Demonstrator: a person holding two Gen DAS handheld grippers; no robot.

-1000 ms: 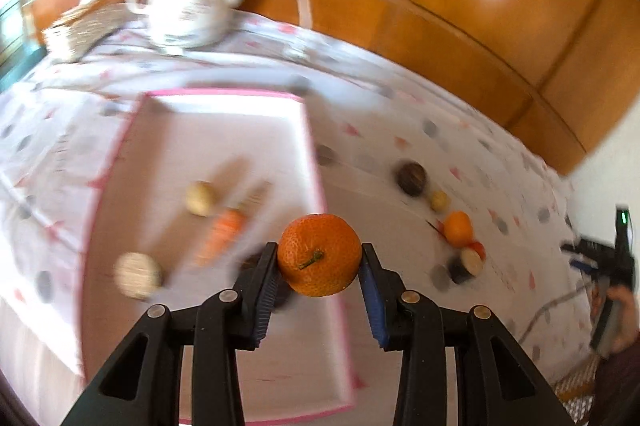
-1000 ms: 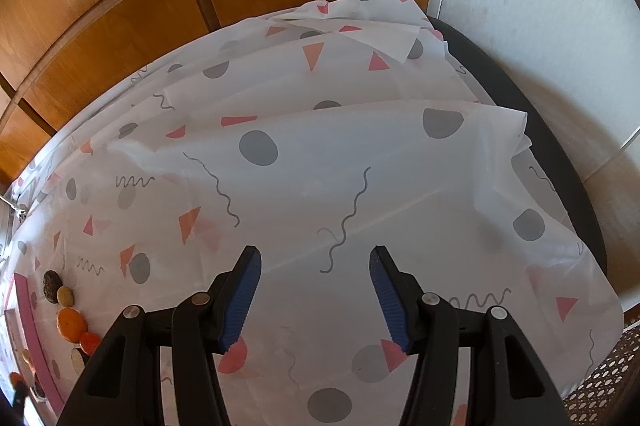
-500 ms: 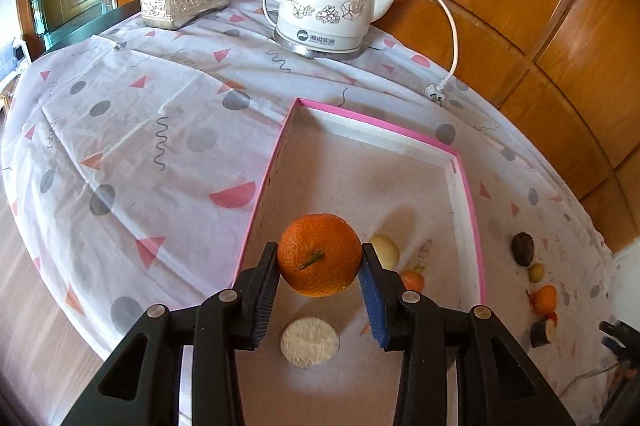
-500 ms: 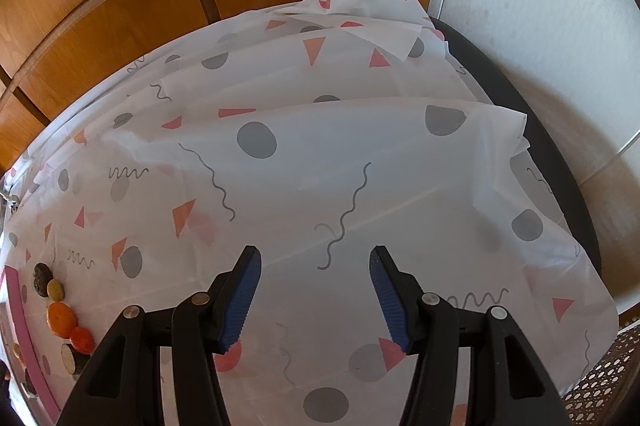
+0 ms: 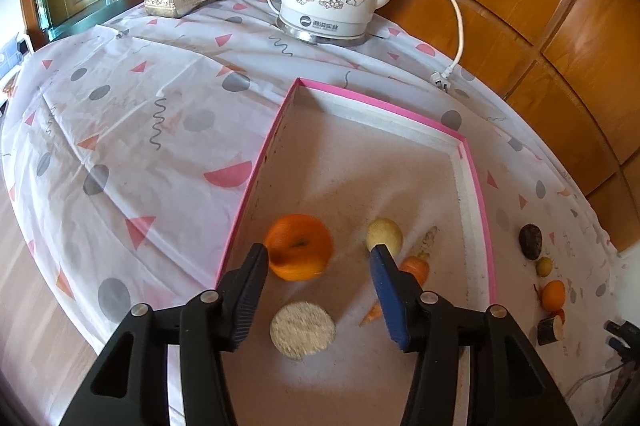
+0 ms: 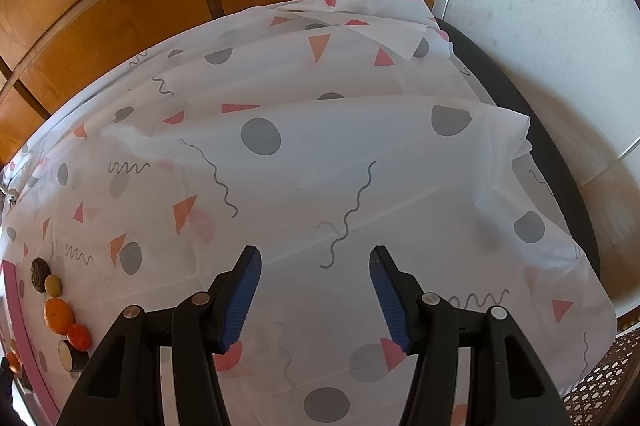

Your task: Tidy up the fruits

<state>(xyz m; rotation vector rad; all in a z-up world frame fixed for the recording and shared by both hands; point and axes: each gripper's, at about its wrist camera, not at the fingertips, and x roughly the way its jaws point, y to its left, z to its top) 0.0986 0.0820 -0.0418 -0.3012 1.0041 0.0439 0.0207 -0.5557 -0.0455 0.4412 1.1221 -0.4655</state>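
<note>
I am watching my left gripper (image 5: 316, 290) with its jaws just opening, and the orange (image 5: 298, 246) is lying loose on the floor of the pink-rimmed tray (image 5: 476, 185), by the tray's left edge, only just beside the left pad. My right gripper (image 6: 315, 300) is hanging with its jaws apart and empty over the patterned tablecloth (image 6: 304, 161), well away from the tray
</note>
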